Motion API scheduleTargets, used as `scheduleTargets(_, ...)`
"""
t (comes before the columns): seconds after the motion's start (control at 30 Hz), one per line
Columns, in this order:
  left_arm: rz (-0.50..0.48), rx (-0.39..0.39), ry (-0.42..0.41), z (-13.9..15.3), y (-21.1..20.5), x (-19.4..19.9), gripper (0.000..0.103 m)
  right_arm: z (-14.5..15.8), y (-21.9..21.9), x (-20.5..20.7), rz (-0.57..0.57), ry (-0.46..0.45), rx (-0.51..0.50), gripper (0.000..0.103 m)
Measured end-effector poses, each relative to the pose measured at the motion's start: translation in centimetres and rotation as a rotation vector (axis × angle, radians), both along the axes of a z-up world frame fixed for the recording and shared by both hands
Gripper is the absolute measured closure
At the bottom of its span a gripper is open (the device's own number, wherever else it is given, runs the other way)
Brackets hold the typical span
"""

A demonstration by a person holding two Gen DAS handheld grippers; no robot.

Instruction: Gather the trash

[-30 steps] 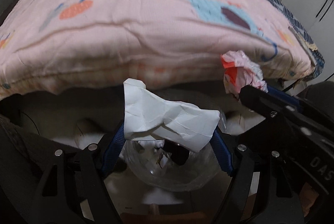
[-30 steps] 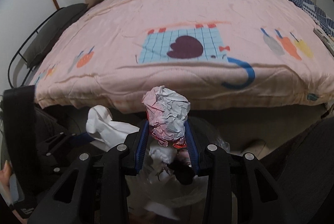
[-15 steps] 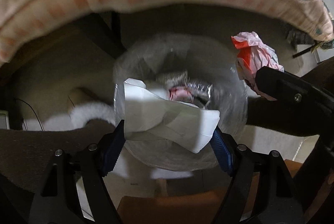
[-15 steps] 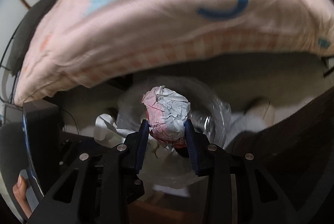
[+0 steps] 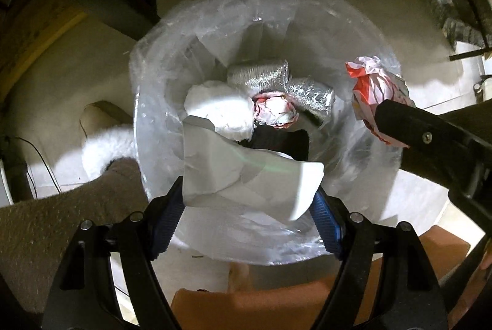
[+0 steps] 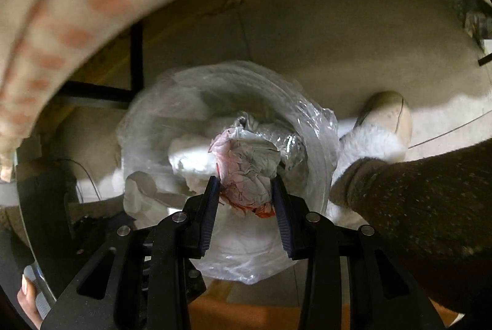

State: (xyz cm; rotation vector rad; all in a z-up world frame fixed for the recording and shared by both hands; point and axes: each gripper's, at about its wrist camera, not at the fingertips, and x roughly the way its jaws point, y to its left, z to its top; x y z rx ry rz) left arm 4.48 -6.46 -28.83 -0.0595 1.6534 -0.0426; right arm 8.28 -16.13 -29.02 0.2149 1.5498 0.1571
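Trash bin [image 5: 160,102] on pale floor [image 6: 323,59] beside bed; left tongs [image 5: 249,201] clamp white paper [image 5: 246,176], right tongs [image 6: 246,194] clamp crumpled wrapper [image 6: 249,173].

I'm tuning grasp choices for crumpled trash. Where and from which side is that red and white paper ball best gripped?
Across its widest middle, from above along the gripper's own axis, as the right gripper does now: the red and white paper ball is roughly round and crumpled, so opposing pads on its flanks compress it evenly. It hangs over the plastic-lined bin, so opening the jaws should probably drop it in.
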Motion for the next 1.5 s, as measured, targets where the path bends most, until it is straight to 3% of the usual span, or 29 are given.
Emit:
scheduleTargets(0.3, -0.077, 0.044, 0.007, -2.0, -0.8, 1.0, 0.026, -3.3, -0.3, 1.2, -0.016, 0.065, -0.02, 0.068)
scheduleTargets(0.53, -0.086, 0.056, -0.002, -2.6, -0.7, 1.3, 0.011, -4.2, -0.3, 1.7, -0.022, 0.078, -0.047, 0.067)
scheduleTargets(0.57, -0.086, 0.057, -0.007, -2.5, -0.7, 1.3, 0.01, -4.1, -0.3, 1.8, -0.022, 0.074, -0.048, 0.064)
scheduleTargets(0.63, -0.09, 0.055, -0.024, -2.1, -0.7, 1.2, 0.008, -3.8, -0.3, 1.8, -0.028, 0.06, -0.046, 0.051)
scheduleTargets(0.8, -0.114, 0.074, -0.094, -0.7, -0.9, 0.9, 0.007, -3.3, -0.4, 1.6, -0.028, 0.042, -0.053, 0.033)
scheduleTargets(1.03, -0.135, 0.099, -0.226, 3.8, -1.1, -0.3, 0.006, -0.6, -0.4, 0.8, -0.009, -0.039, -0.086, 0.018)
scheduleTargets(1.2, -0.134, 0.131, -0.323, 7.4, -0.8, -1.1, 0.006, 2.5, -0.4, -0.2, 0.023, -0.122, -0.082, 0.017)
scheduleTargets(1.4, -0.112, 0.109, -0.423, 11.5, -0.1, -2.3, 0.006, 6.6, -0.8, -1.3, 0.044, -0.235, -0.046, 0.017)
scheduleTargets(1.5, -0.097, 0.104, -0.473, 13.0, 0.2, -2.9, 0.006, 9.9, -1.3, -1.9, 0.057, -0.338, -0.037, 0.016)
